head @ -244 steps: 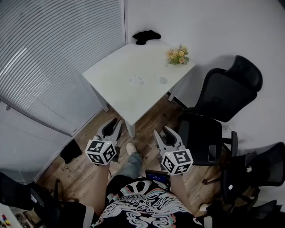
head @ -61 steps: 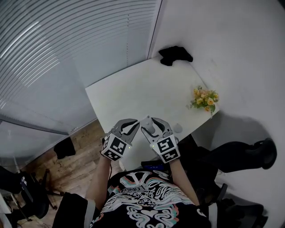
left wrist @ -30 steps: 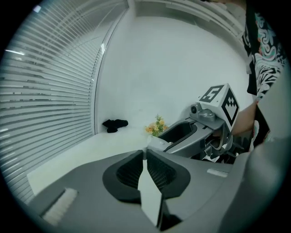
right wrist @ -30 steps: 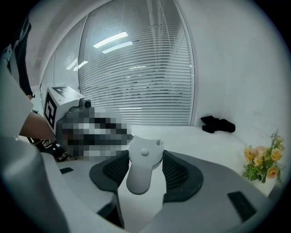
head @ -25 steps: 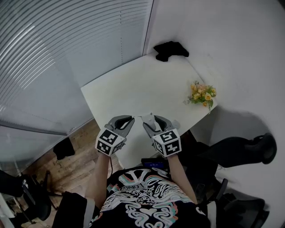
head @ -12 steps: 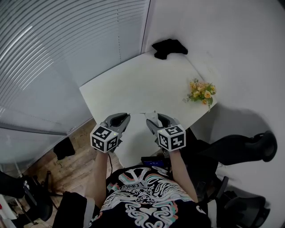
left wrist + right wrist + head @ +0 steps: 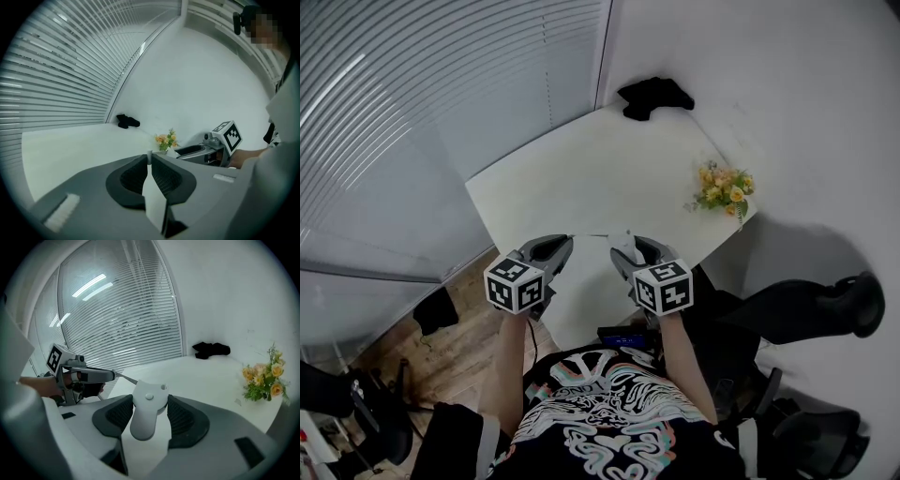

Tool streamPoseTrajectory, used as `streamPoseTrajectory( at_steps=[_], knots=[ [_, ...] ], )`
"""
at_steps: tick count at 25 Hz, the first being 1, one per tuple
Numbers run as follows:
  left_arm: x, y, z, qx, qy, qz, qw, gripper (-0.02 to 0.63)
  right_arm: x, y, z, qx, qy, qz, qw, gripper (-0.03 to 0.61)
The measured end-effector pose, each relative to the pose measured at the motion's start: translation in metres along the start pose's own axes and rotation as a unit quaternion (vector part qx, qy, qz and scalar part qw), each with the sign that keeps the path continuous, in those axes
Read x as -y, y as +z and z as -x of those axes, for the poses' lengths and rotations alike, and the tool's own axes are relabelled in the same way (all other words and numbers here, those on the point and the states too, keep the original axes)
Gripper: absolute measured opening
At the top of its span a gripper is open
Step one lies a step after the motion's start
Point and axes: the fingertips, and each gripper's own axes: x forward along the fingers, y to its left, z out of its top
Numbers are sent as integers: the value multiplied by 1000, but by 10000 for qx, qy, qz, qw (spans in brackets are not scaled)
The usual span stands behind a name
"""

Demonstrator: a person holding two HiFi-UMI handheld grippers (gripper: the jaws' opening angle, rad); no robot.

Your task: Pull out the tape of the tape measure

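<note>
My right gripper [image 7: 149,398] is shut on the white case of the tape measure [image 7: 147,411], which stands upright between its pads. A thin tape [image 7: 125,378] runs from the case across to my left gripper [image 7: 111,375]. In the left gripper view the left gripper [image 7: 149,158] is shut on the tape's end [image 7: 153,199], a pale strip pinched between its pads. In the head view both grippers hover over the near edge of the white table [image 7: 572,178]: left gripper [image 7: 555,246], right gripper [image 7: 627,247], a short stretch of tape [image 7: 591,235] between them.
A small bunch of flowers [image 7: 721,187] stands at the table's right edge. A black object [image 7: 653,95] lies at the far corner. Window blinds [image 7: 412,112] run along the left, a white wall behind, and black office chairs [image 7: 811,309] stand at the right.
The two grippers have drawn a little apart and back toward the person, and the stretch of tape between them has lengthened. Both grips are unchanged.
</note>
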Motion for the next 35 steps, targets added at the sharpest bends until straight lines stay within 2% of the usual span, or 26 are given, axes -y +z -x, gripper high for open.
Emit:
streamPoseTrajectory(
  at_steps=[6, 13, 17, 19, 23, 28, 30, 31, 35],
  knots=[
    [-11, 4, 4, 127, 65, 513, 9986, 31, 10, 0, 4, 25, -93, -79, 9999, 233],
    [-16, 3, 7, 197, 187, 786, 9965, 30, 14, -4, 7, -10, -119, -96, 9999, 233],
    [-34, 12, 19, 624, 413, 1327, 9883, 0, 29, -8, 13, -29, -307, -281, 9991, 233],
    [-48, 15, 27, 761, 506, 1473, 9849, 0, 34, -7, 14, 6, -245, -371, 9990, 233],
    [-51, 7, 26, 684, 538, 1331, 9873, 0, 35, -5, 10, -11, -242, -352, 9991, 233],
    [-17, 7, 4, 515, -67, 864, 9949, 5, 37, -8, 11, -44, -161, -484, 9987, 233],
    [0, 8, -7, 450, -451, 789, 9948, 123, 37, -7, 11, -35, -112, -535, 9985, 233],
    [7, 8, -12, 398, -595, 750, 9946, 157, 36, -6, 11, -37, -84, -540, 9985, 233],
    [18, 10, -30, 317, -650, 559, 9958, 173, 26, -5, 11, -47, 110, -556, 9984, 233]
  ],
)
